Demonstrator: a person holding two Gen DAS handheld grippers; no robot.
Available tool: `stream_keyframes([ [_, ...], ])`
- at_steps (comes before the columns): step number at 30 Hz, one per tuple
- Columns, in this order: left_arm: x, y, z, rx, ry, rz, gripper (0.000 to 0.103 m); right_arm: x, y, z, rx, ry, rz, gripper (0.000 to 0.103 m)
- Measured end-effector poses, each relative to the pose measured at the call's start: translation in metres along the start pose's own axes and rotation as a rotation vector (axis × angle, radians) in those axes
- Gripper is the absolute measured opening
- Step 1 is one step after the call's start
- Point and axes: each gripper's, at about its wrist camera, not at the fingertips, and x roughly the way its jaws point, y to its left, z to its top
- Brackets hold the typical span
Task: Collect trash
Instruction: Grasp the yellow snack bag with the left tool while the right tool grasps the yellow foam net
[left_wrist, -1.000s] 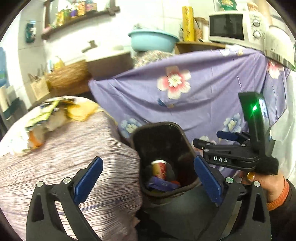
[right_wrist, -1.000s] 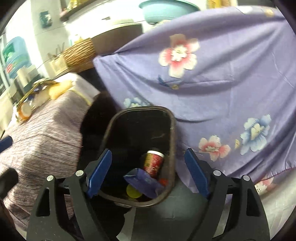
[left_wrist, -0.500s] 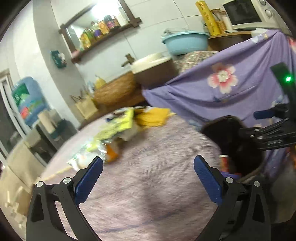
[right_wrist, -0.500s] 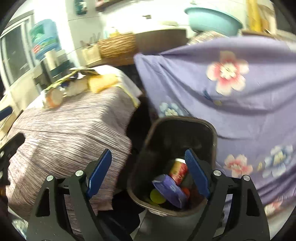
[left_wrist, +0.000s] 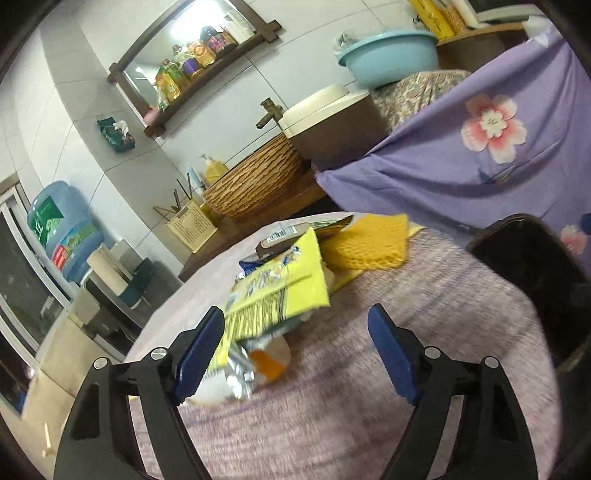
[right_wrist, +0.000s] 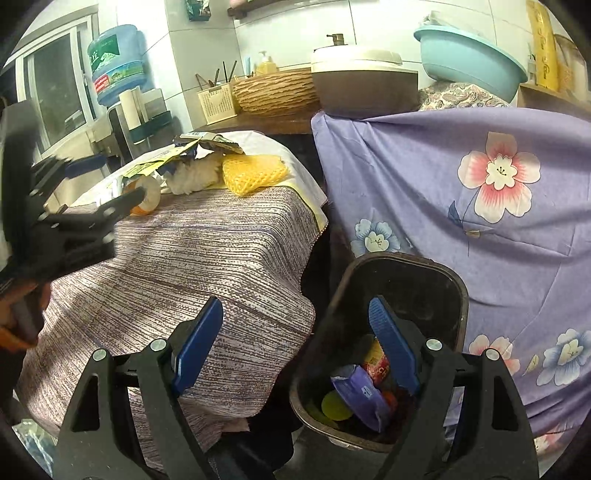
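Note:
A pile of trash lies on the striped cloth of the table (left_wrist: 388, 369): a yellow wrapper (left_wrist: 280, 291), a crumpled cup with an orange patch (left_wrist: 266, 360) and a yellow mesh sponge (left_wrist: 369, 240). My left gripper (left_wrist: 295, 350) is open and empty, just in front of the cup and wrapper. The same pile (right_wrist: 192, 162) shows in the right wrist view with the left gripper (right_wrist: 85, 192) beside it. My right gripper (right_wrist: 295, 350) is open and empty, over the edge of the dark bin (right_wrist: 399, 295), which holds a red cup (right_wrist: 376, 363) and a purple packet (right_wrist: 362, 395).
The bin (left_wrist: 535, 266) stands right of the table, against a purple flowered cloth (right_wrist: 480, 184). Behind are a wicker basket (left_wrist: 255, 184), a brown pot (right_wrist: 362, 85), a blue basin (right_wrist: 469, 55), a water jug (right_wrist: 114, 59) and a wall shelf of bottles (left_wrist: 195, 59).
My left gripper has swung left, from over the bin to the trash pile on the table. My right gripper has shifted left, so the bin now sits at its right finger.

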Motion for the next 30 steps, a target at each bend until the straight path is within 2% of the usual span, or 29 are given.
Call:
stream_keyframes([
  [4,0.024,-0.001,0.008,0.015,0.016,0.033,0.077,0.005,0.000,0.003,-0.001,0.011,0.002,0.081],
  [6,0.034,-0.001,0.011,0.023,0.027,0.046,0.069,0.007,0.002,0.004,-0.007,0.011,0.003,0.081],
  [8,0.040,0.001,0.012,0.013,0.045,0.048,0.049,0.009,0.004,0.006,-0.014,0.011,0.006,0.081],
  [9,0.041,0.004,0.012,-0.007,0.050,0.039,0.042,0.010,0.005,0.007,-0.018,0.010,0.008,0.081],
  [11,0.040,0.010,0.011,-0.044,0.049,0.027,0.021,0.012,0.009,0.010,-0.027,0.004,0.012,0.081],
  [14,0.026,0.020,0.006,-0.088,0.014,0.049,0.012,0.017,0.014,0.016,-0.046,-0.010,0.023,0.081],
  [17,0.015,0.026,0.003,-0.114,-0.011,0.057,0.007,0.025,0.019,0.024,-0.060,-0.018,0.049,0.081],
  [21,-0.005,0.045,0.002,-0.192,-0.048,0.045,0.006,0.039,0.036,0.041,-0.118,-0.036,0.077,0.081],
  [26,-0.032,0.069,0.001,-0.274,-0.096,0.040,0.006,0.061,0.062,0.064,-0.246,-0.053,0.064,0.081],
  [30,-0.051,0.087,-0.006,-0.327,-0.119,0.041,0.006,0.086,0.077,0.084,-0.311,-0.021,0.047,0.079],
])
